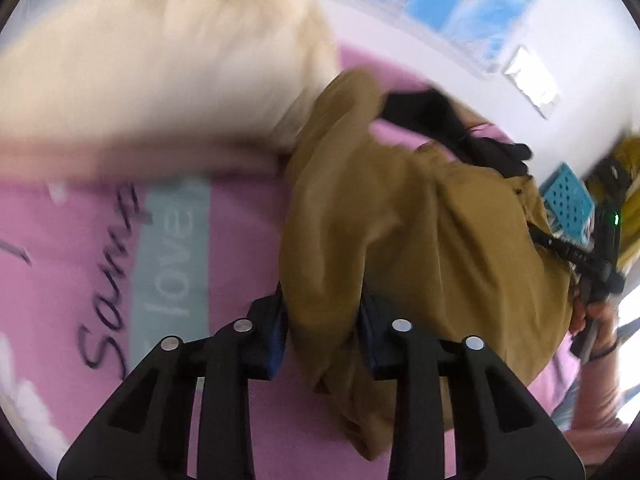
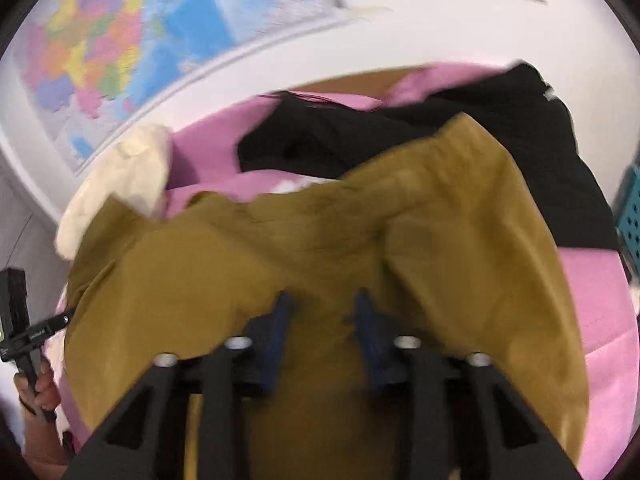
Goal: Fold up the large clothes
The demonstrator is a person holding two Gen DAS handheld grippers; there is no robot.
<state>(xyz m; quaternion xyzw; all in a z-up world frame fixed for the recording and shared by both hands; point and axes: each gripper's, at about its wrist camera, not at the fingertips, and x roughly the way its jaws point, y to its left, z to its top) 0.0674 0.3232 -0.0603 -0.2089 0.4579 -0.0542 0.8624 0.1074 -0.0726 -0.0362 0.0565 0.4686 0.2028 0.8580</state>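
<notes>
Over pink bedding [image 1: 240,232], both grippers [image 1: 322,320] [image 2: 322,320] pinch the tan garment [image 1: 420,240].

- Cream pillow [image 1: 160,68]: smeared by motion blur, its outline unreadable; cut off at the left edge.
- Pink bedsheet [image 1: 240,220]: printed lettering partly hidden under the olive-brown garment [image 1: 420,240], words incomplete.
- Black garment [image 2: 400,136]: lower part covered by the olive-brown cloth; kind cannot be told.
- Wall map [image 2: 100,60]: blurred, labels illegible.
- Blue perforated basket [image 1: 568,196]: mostly hidden.
- Left hand-held gripper [image 1: 322,320]: pad contact with the cloth between them unclear.
</notes>
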